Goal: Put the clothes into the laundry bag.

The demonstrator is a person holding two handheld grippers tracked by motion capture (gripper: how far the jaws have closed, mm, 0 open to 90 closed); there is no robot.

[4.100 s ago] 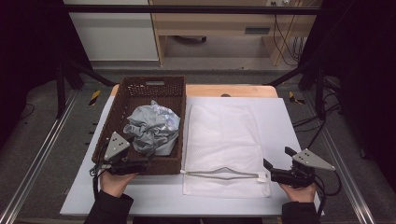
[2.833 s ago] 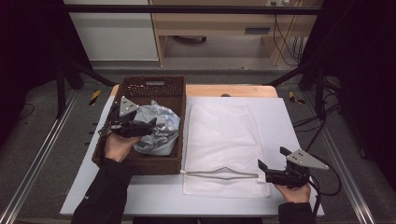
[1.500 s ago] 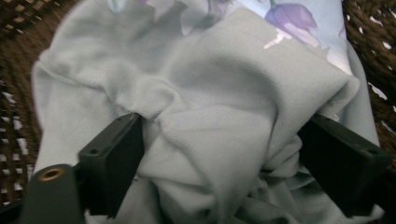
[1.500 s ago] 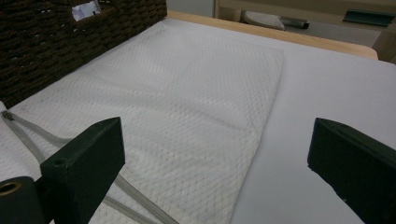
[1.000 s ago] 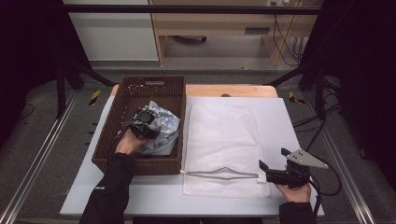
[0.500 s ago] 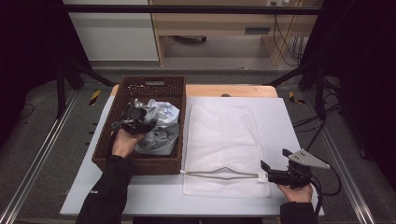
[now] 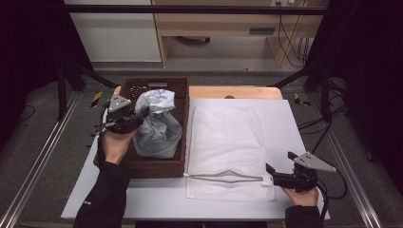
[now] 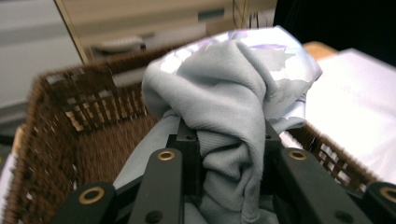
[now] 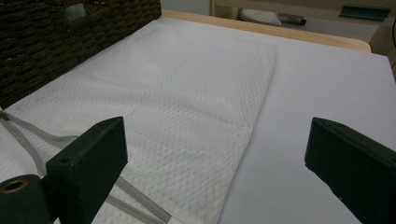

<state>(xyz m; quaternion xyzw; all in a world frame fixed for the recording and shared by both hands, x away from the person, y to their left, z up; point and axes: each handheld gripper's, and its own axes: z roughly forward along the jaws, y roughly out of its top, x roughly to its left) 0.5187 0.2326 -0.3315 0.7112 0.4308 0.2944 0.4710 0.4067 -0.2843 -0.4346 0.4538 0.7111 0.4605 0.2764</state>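
My left gripper (image 8: 229, 154) is clamped on grey cloth (image 7: 157, 126) above the basket (image 7: 157, 166) at left; right gripper (image 9: 215, 168) is wide open w/ nothing in it, near the mesh bag (image 7: 228, 142).

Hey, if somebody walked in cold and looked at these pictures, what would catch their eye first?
Probably the crumpled pale grey cloth bunched up out of the dark brown wicker basket at the table's left, pinched between the jaws of the left gripper. Next, the white mesh laundry bag lying flat beside the basket, with the right gripper open at its near right corner.
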